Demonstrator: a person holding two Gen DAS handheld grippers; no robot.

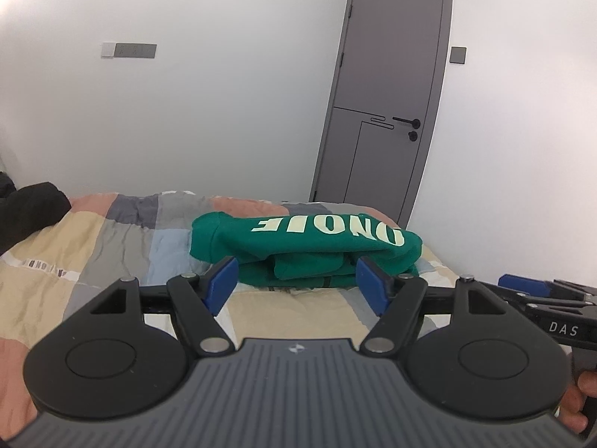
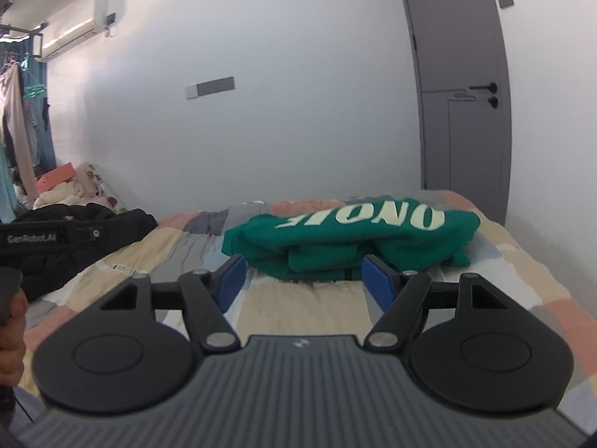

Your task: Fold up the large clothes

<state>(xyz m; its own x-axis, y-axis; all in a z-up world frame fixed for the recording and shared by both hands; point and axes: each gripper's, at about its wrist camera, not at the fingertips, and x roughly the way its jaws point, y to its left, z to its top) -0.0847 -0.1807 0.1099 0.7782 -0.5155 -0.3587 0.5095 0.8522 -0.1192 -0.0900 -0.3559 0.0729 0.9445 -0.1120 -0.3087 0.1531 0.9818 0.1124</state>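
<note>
Nearest in the left wrist view: the left gripper (image 1: 296, 285), blue pads spread wide, nothing between them. Bare patchwork quilt (image 1: 112, 246) shows in the gap. The pads sit just short of the near edge of the green sweatshirt (image 1: 298, 250); contact with the fabric cannot be told. At the right edge of that view the right gripper (image 1: 537, 295) comes in sideways, with a hand (image 1: 582, 403) on its grip below.

Right wrist view, nearest: the right gripper (image 2: 302, 283), jaws likewise wide and empty, blue pads framing a strip of quilt (image 2: 503, 254) ahead of the green sweatshirt (image 2: 347, 239). At the left edge the body of the left gripper (image 2: 48, 237) crosses in, lettering on its side, a hand (image 2: 13, 321) below it.

Middle ground: the sweatshirt lies folded into a compact stack on the bed, toward its right side, pale block letters on the top layer reading upside down from both cameras. Lower layers show as thick folds at the near edge.

Further left on the bed: a dark garment (image 2: 74, 246) in a heap, well apart from the green stack.

Far: white wall (image 1: 224, 112), grey door (image 1: 384, 104) with a black handle behind the bed's far right corner, a switch plate (image 1: 128, 50) on the wall. In the right wrist view, an air conditioner (image 2: 71, 37) high at left, hanging clothes (image 2: 18, 123) beneath it.
</note>
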